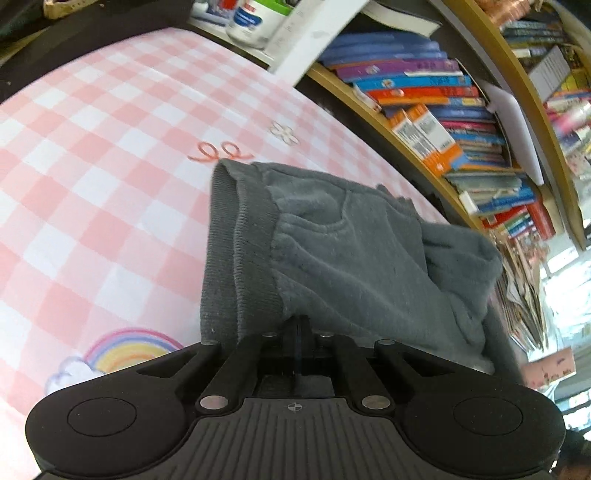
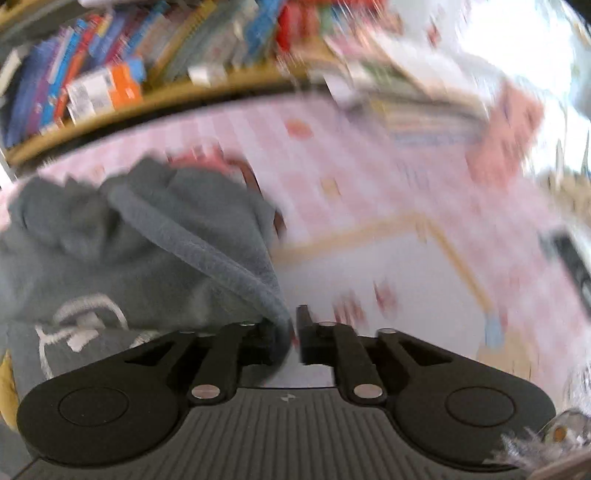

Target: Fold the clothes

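Note:
A grey fleece garment (image 1: pixel 332 251) with a ribbed hem hangs from my left gripper (image 1: pixel 300 325), which is shut on its edge and holds it above the pink checked cloth (image 1: pixel 110 166). In the blurred right wrist view the same grey garment (image 2: pixel 122 240), with a white print low on it, fills the left side. My right gripper (image 2: pixel 291 325) is shut on a thick seam of it. Something red shows behind the garment's top edge.
A wooden bookshelf (image 1: pixel 436 107) packed with books curves along the far side of the surface; it also shows in the right wrist view (image 2: pixel 110 74). White bottles (image 1: pixel 255 18) stand at the back. The cloth carries a rainbow print (image 1: pixel 129 350).

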### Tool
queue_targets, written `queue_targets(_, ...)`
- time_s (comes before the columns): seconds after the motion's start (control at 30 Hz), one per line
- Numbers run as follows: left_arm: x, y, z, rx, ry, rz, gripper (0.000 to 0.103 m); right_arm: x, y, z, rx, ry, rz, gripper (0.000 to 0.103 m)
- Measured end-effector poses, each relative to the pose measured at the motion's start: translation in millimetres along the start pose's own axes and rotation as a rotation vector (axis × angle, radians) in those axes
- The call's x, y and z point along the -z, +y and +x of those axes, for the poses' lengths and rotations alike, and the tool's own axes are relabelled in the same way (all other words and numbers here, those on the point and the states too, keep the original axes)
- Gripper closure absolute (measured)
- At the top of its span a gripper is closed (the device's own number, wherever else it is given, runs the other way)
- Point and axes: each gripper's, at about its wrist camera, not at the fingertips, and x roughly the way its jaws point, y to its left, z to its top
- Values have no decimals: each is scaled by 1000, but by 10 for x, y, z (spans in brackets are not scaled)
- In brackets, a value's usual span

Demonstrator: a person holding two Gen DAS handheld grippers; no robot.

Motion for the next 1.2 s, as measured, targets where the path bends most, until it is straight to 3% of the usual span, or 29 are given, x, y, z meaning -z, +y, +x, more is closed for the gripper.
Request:
queue_targets(0.13, -162, 125, -27, -48, -51, 5, 100, 335, 45, 7, -26, 68, -1, 61)
queue_targets(0.23, -300, 209, -22, -95, -92, 32, 100, 410, 236, -53, -47, 71, -103, 40)
queue_targets(0.33, -445, 273, -4, -144, -129, 43, 100, 443, 408, -92, -106, 96, -223, 29)
queue_targets(0.4, -510, 297, -3, -175, -145, 56, 100, 449, 560, -120, -158, 112, -302, 29)
queue_targets(0.5, -535, 313, -83, -190, -156, 40, 100, 445, 786, -280, -219, 60, -421, 29)
queue_targets(0.63, -386, 313, -379, -139, -204, 15, 100, 248, 976, -494, -305, -37, -474, 29)
queue_targets(0.7, -237, 314, -472, -104, -182, 26, 100, 98, 1080, -514, -342, -70, -471, 29)
queue_targets(0.77, -107, 312, -487, -104, -153, 41, 100, -37, 1233, -427, -332, -92, -487, 31)
queue_targets(0.97, 179, 403, -518, -123, -93, 22, 100, -214, 1709, 143, -174, -82, -568, 39)
queue_targets(1.0, 204, 429, -531, -128, -90, 12, 100, -217, 1744, 231, -149, -76, -584, 45)
queue_targets(1.07, 198, 491, -578, -145, -98, -16, 100, -235, 1693, 315, -127, -63, -579, 76)
queue_targets(1.1, 190, 521, -594, -151, -99, -23, 100, -244, 1568, 244, -130, -80, -539, 97)
queue_targets(1.2, 186, 567, -625, -156, -96, -23, 100, -264, 1171, 19, -132, -131, -413, 97)
